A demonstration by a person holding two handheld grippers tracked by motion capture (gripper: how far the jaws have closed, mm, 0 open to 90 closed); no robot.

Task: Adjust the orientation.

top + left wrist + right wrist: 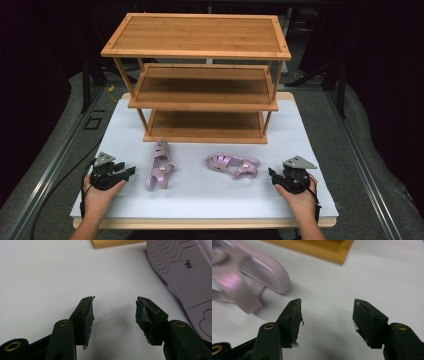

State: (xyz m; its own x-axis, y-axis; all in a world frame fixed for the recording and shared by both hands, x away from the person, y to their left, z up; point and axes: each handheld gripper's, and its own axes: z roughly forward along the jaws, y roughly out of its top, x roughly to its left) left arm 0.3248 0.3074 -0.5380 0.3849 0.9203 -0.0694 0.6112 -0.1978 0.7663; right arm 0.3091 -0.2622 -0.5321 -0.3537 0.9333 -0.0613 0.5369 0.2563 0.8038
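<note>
We judge the work barely begun: the wooden rack point(200, 75) stands at the far side of the white table point(210, 200) with all three shelves bare, and both pink sandals lie in front of it, so everything is left to do if they are meant for the shelves. Starting at the left, our left gripper point(125, 172) rests on the table well in front of the rack's left corner, its jaws wide apart with nothing between them; in the left gripper view the ribbed sole of the left sandal point(161, 171) lies just beside it, not touching. That sandal lies on its side, before the rack's left half. The right sandal point(233, 165) lies before the right half. Our right gripper point(275, 176), just beside it, also stands fully apart and empty.
</note>
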